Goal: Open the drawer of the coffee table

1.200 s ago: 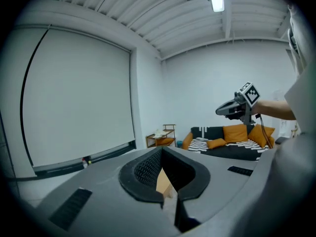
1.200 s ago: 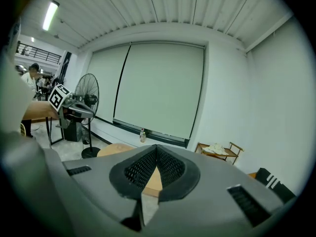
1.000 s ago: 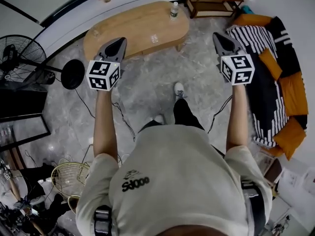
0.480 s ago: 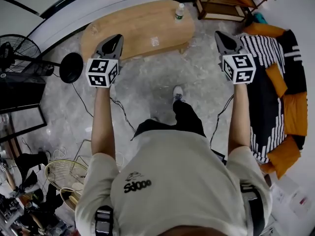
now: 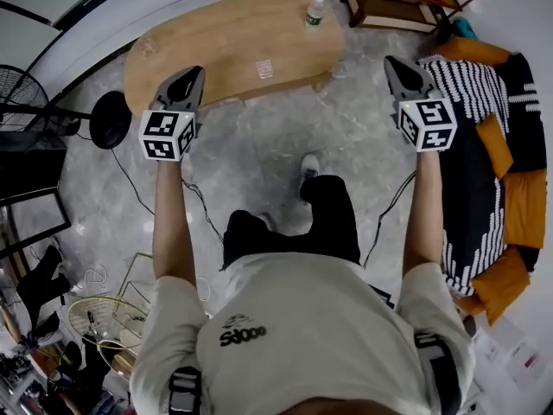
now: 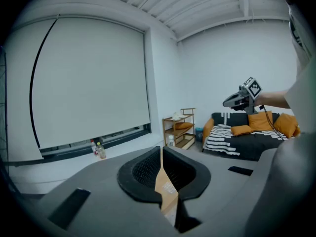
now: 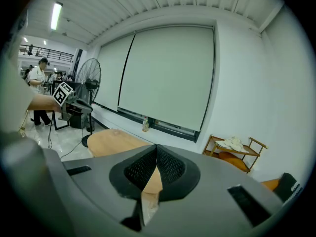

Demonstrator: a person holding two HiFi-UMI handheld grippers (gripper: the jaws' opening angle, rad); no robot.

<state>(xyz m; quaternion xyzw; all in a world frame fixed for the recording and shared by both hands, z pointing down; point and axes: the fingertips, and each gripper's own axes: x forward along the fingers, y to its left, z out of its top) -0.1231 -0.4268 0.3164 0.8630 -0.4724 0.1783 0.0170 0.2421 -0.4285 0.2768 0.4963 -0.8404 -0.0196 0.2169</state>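
The floor [image 5: 259, 158] is polished grey stone with pale marbled veining, and cables trail over it. The room is white-walled, with a ribbed white ceiling and a wide roller blind [image 6: 89, 83] drawn over the window. The coffee table [image 5: 233, 46] stands on the floor ahead of the person. It is a long oval of light, matte wood with rounded ends. A clear plastic bottle [image 5: 315, 11] stands upright near its far right end, and a small pale item [image 5: 263, 67] that I cannot identify lies near the middle. From above, the drawer cannot be made out. To the right of the table stands an open wooden shelf unit [image 5: 406, 3]. Further right is a dark sofa [image 5: 518, 85] draped with a black-and-white striped throw [image 5: 458, 102] and orange cushions [image 5: 527, 184]. On the left is a black pedestal fan [image 5: 17, 93] with a round base [image 5: 111, 119]. The left gripper [image 5: 195, 71] is held out over the near left edge of the table as seen from the head view. Its ribbed black pads are pressed together with nothing between them, and only the table's wood shows through the slit below. The right gripper [image 5: 390, 60] hangs over bare floor between the table's right end and the sofa. Its jaws are likewise closed and empty.
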